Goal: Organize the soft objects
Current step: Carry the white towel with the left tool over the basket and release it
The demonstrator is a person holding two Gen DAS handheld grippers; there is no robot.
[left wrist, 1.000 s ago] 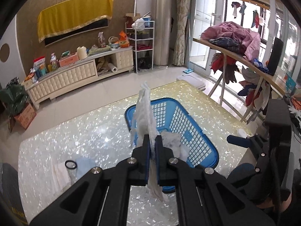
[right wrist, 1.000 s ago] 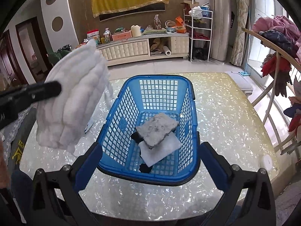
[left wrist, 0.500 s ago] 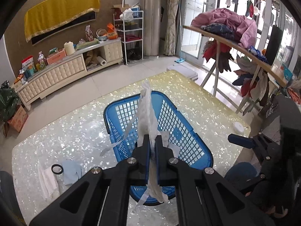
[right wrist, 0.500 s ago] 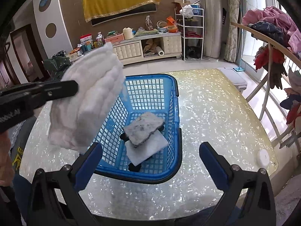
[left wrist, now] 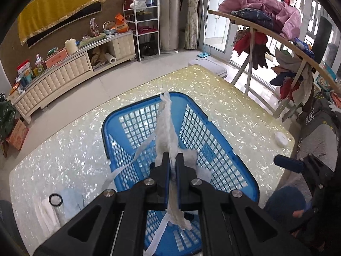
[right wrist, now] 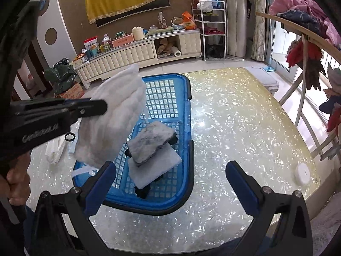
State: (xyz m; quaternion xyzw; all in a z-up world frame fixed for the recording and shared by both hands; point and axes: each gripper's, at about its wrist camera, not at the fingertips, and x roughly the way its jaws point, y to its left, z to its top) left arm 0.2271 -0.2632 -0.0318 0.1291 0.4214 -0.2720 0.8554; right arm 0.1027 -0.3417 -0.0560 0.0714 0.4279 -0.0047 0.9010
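Left wrist view. The left hand-held gripper (left wrist: 173,171) is pinched shut on a white quilted cloth (left wrist: 167,132), seen edge-on and rising from between the jaws. The cloth hangs above the blue plastic basket (left wrist: 213,132), with a loose white strap (left wrist: 136,155) trailing to the left and its lower edge drooping below the jaws. It looks light, limp and compressible; a grip across its folded thickness should hold, though the dangling strap could catch on the basket rim. On the tabletop (left wrist: 64,149), left of the basket, lie a folded white cloth (left wrist: 48,215), a pale blue cloth (left wrist: 71,200) and a black ring (left wrist: 55,200).

Right wrist view. The right hand-held gripper (right wrist: 170,186) stands wide open and holds nothing, hovering over the near rim of the basket (right wrist: 188,98). The left hand-held gripper (right wrist: 91,107) enters from the left, holding the quilted cloth (right wrist: 115,123) above the basket's left wall. Inside the basket a grey fuzzy pad (right wrist: 151,140) rests on a white folded pad (right wrist: 155,166), over something black (right wrist: 141,192). The far half of the basket floor appears free for a drop. The tabletop (right wrist: 234,128) is bare on the right as far as a small white round disc (right wrist: 303,173) near the edge.
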